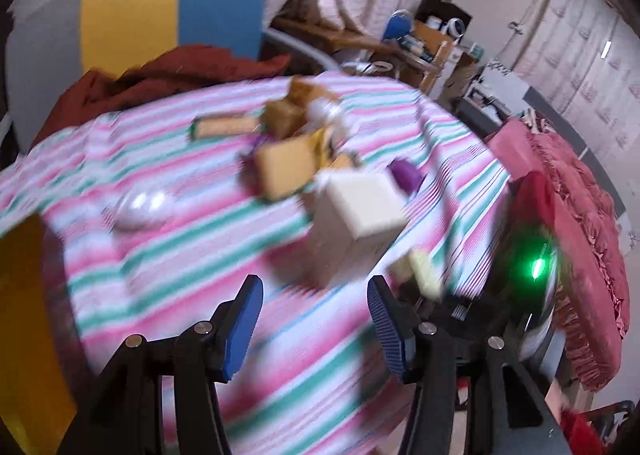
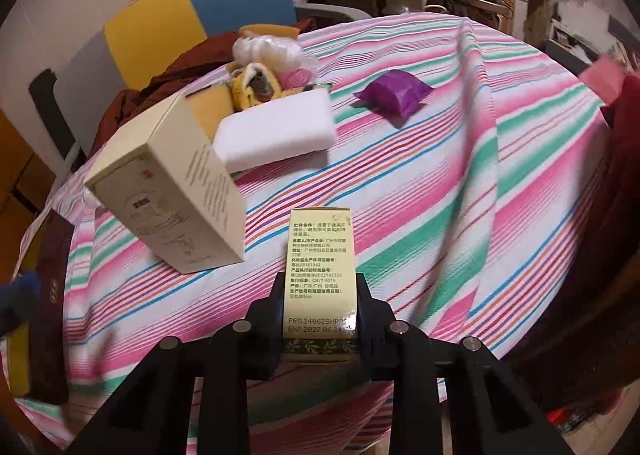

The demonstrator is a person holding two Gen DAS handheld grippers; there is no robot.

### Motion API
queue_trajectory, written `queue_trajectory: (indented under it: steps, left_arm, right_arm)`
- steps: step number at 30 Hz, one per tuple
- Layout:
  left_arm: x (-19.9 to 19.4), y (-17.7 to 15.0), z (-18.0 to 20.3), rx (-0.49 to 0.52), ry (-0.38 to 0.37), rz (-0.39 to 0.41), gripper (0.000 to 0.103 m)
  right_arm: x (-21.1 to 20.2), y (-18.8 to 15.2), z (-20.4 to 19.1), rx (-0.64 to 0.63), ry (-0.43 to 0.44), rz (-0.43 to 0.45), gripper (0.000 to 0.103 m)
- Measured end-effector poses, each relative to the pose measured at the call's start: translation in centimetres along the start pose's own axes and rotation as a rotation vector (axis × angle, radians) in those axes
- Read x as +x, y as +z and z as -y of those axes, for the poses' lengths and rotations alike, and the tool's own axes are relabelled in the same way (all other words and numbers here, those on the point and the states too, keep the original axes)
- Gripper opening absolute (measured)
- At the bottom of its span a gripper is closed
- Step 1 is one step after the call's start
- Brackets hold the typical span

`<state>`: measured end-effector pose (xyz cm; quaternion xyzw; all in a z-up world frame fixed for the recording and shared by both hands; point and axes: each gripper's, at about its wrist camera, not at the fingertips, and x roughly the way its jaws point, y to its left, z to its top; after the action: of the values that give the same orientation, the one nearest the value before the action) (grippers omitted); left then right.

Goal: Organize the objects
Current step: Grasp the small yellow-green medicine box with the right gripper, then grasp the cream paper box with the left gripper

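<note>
The left hand-held gripper is hanging spread and empty over the desk, short of the cream box. Right of that box, the right hand-held gripper is pinching a small yellow carton (held only at its base), so it could be levering loose or knocking the box.

Pink, green and white striped tablecloth; purple pouch; cream box

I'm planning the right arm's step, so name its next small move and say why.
Probably carry the small yellow box, clamped in the right claw, forward and set it beside the cream box, since it hangs above the striped cloth and the boxes look alike.
</note>
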<state>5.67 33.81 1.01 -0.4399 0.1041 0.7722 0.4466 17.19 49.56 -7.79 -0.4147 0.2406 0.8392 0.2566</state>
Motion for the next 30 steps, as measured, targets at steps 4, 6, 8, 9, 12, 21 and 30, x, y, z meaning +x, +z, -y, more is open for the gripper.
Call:
queue_trajectory:
  steps: [4,6,8,9,12,21,30]
  left_arm:
    - [2.1,3.3,2.5,0.05,0.002,0.027,0.056]
    - [3.4,4.4,3.1,0.071,0.047,0.018,0.056]
    - [4.1,4.5,2.8,0.076,0.082,-0.001,0.056]
    - [4.2,4.2,2.5,0.083,0.094,-0.007,0.056]
    - [3.5,2.9,0.8,0.052,0.066,0.006,0.06]
    - [1.5,-3.0,-5.8,-0.09,0.144,-0.074,0.061]
    - [-0.9,-3.6,-4.6,0.018,0.092,0.06,0.062]
  right_arm:
    - [0.1,0.1,0.1,0.006,0.007,-0.001,0.03]
    - [0.1,0.1,0.1,0.008,0.009,-0.001,0.03]
    - [0.2,0.1,0.1,0.007,0.01,-0.003,0.03]
    - [0.2,0.1,0.0,0.007,0.01,-0.004,0.03]
    - [0.2,0.1,0.2,0.013,0.015,-0.005,0.031]
    - [0.2,0.0,0.2,0.019,0.019,-0.006,0.031]
    - [0.3,0.1,0.0,0.011,0.01,-0.01,0.032]
